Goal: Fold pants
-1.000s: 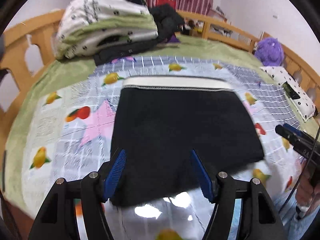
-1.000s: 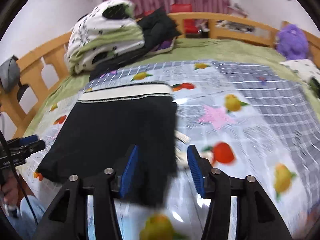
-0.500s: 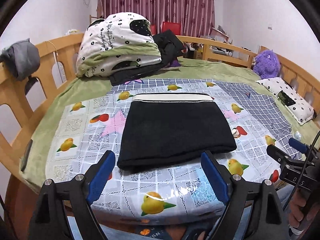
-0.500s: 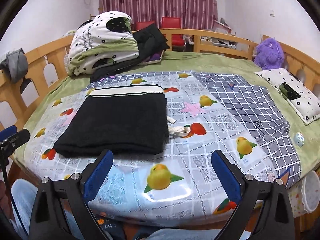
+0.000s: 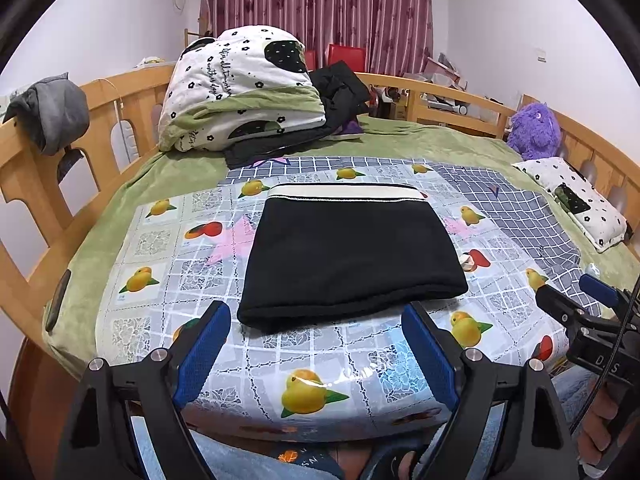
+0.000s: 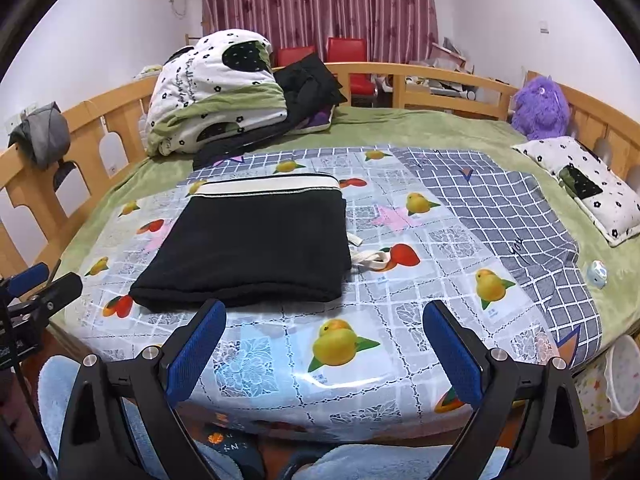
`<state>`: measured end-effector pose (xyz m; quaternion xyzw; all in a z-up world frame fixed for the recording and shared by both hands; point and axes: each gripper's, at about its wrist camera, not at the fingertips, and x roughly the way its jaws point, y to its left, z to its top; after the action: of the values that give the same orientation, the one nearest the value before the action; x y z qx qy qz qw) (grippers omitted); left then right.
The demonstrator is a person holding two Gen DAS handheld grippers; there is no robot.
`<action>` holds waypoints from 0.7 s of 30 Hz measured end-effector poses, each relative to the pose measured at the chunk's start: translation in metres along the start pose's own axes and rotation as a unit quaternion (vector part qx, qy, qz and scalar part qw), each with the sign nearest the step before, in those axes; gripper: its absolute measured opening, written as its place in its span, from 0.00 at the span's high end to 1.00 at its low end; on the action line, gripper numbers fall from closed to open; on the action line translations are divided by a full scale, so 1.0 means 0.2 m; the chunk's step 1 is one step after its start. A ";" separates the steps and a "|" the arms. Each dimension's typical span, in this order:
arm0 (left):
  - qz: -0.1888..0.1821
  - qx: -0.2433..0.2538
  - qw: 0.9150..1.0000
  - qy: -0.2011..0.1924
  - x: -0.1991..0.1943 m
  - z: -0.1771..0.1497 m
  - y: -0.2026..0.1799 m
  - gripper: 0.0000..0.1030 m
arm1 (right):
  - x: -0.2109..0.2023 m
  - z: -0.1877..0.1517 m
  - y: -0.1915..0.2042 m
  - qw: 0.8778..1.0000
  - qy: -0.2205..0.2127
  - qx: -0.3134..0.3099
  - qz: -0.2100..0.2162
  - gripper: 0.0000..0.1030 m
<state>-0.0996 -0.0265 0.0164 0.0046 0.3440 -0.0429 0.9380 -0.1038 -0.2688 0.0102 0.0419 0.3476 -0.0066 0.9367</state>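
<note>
Two black grippers with blue pads hover at the bed's near edge: the left gripper [image 5: 316, 344] spread wide and empty, the folded black pants with a white waistband [image 5: 348, 256] lying flat on the glossy fruit-print sheet [image 5: 320, 364], the right gripper [image 6: 324, 344] likewise spread, empty.

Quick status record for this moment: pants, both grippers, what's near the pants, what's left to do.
pants: black pants, folded into a flat rectangle on the fruit-print mat, white waistband at the far edge
drawstring: white drawstring sticks out from the pants' right side
left gripper: left gripper open, empty, clear of the pants
right gripper: right gripper open, empty, clear of the pants
nearby: folded quilt and purple plush further back on the bed
remaining: fold looks complete; drawstring could be tucked in
</note>
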 end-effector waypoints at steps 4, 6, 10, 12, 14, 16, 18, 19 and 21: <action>-0.001 -0.001 1.000 -0.001 -0.01 0.00 0.00 0.16 | 0.00 0.00 0.03 1.000 0.002 -0.010 -0.002 0.05; -0.001 -0.001 1.000 0.000 0.00 0.00 0.00 0.16 | 0.00 -0.01 0.04 1.000 0.004 -0.013 0.002 0.05; -0.001 -0.002 1.000 0.002 -0.01 0.00 0.00 0.16 | 0.00 0.00 0.04 1.000 0.006 -0.011 0.000 0.05; -0.001 -0.003 1.000 0.002 -0.01 0.00 0.01 0.16 | 0.00 0.00 0.04 1.000 0.006 -0.008 0.003 0.05; -0.001 -0.006 1.000 0.001 -0.02 0.00 0.01 0.16 | 0.00 0.00 0.04 1.000 0.006 -0.008 0.003 0.05; -0.002 -0.008 1.000 0.001 -0.02 0.00 0.02 0.16 | 0.00 0.00 0.04 1.000 0.006 -0.009 0.004 0.05; -0.001 -0.008 1.000 0.001 -0.02 0.00 0.02 0.16 | 0.00 0.00 0.04 1.000 0.010 -0.008 0.005 0.05; -0.001 -0.009 1.000 0.001 -0.02 0.00 0.02 0.16 | 0.00 0.00 0.04 1.000 0.010 -0.008 0.007 0.05; -0.002 -0.011 1.000 0.000 -0.02 0.00 0.02 0.16 | 0.00 0.00 0.05 1.000 0.008 -0.009 0.008 0.05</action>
<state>-0.1014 -0.0221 0.0192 -0.0059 0.3446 -0.0409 0.9378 -0.1042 -0.2594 0.0112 0.0364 0.3550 0.0045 0.9341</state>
